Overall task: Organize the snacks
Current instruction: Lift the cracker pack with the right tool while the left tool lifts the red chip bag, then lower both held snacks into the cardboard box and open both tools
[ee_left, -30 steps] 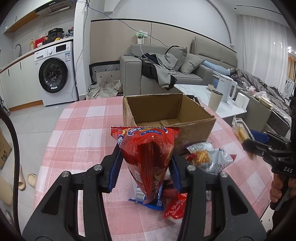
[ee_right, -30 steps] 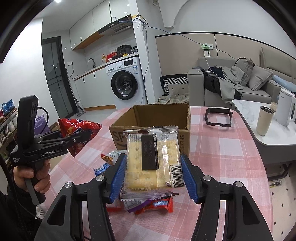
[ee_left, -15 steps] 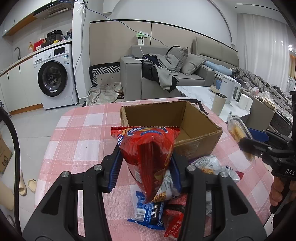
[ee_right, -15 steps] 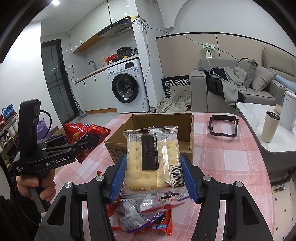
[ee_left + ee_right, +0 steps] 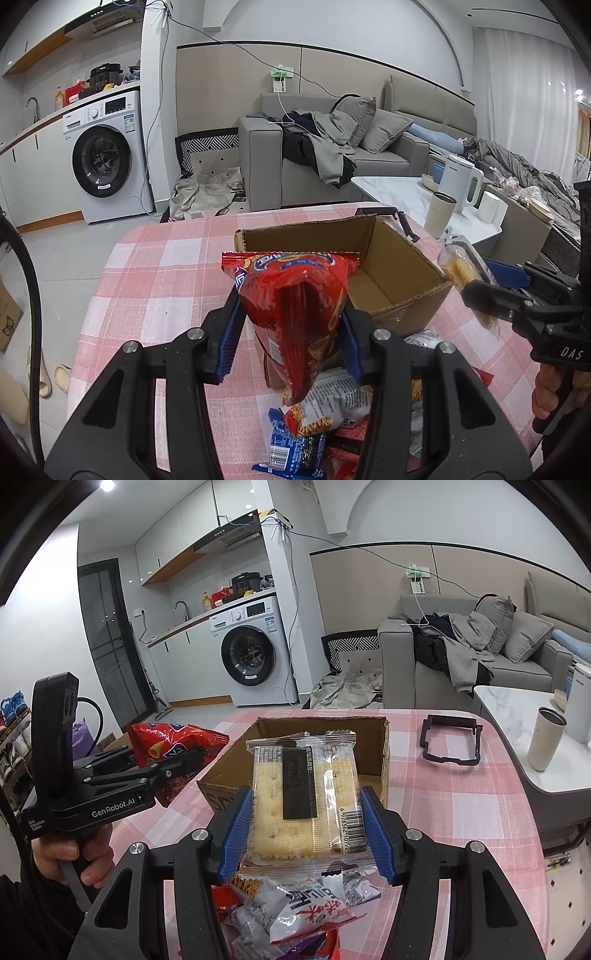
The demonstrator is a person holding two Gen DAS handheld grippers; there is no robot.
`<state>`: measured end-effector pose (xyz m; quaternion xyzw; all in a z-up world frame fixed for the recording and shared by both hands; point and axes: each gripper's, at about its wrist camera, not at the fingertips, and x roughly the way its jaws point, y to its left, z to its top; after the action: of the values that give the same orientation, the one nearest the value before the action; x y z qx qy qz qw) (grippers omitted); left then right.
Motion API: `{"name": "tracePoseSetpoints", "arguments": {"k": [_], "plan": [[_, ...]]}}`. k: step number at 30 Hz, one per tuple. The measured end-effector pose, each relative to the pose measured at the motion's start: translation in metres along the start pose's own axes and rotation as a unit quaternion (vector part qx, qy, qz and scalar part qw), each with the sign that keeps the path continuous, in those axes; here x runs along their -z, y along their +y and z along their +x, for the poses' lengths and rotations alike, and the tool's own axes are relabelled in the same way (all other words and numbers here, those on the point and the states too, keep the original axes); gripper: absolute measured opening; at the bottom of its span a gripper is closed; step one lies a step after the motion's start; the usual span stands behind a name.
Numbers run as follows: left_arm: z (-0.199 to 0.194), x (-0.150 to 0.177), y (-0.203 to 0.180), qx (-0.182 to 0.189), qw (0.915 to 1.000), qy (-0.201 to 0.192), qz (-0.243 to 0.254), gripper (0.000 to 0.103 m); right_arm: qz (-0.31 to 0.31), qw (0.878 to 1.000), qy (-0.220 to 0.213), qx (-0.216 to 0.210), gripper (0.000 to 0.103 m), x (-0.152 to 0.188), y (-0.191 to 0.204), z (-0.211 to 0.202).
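Observation:
My left gripper [image 5: 290, 328] is shut on a red chip bag [image 5: 295, 306] and holds it in the air just short of the open cardboard box [image 5: 402, 273]. My right gripper [image 5: 304, 827] is shut on a clear pack of crackers [image 5: 304, 797], also in the air before the box [image 5: 384, 753]. The right gripper with its crackers shows at the right of the left wrist view [image 5: 476, 291]; the left gripper with the red bag shows at the left of the right wrist view [image 5: 166, 764]. A pile of snack packets [image 5: 325, 413] lies on the table under both grippers [image 5: 295, 912].
The table has a pink checked cloth [image 5: 155, 280]. A black plastic frame [image 5: 450, 742] lies on it right of the box. A low white table with a cup [image 5: 546, 738] and kettle stands to the right. A sofa and washing machine are behind.
Both grippers have risen higher with their packs and stand closer over the box, so its inside shows more. The snack pile now lies lower in both views.

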<state>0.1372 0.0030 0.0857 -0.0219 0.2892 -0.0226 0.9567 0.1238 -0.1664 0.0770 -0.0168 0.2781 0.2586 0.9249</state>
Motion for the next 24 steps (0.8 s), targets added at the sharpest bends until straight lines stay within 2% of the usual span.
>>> {"name": "tracePoseSetpoints", "arguments": {"k": [24], "plan": [[0.057,-0.022,-0.010,-0.004,0.9999,0.012,0.012,0.044,0.015,1.000,0.011,-0.003,0.059,-0.018,0.000,0.039]]}}
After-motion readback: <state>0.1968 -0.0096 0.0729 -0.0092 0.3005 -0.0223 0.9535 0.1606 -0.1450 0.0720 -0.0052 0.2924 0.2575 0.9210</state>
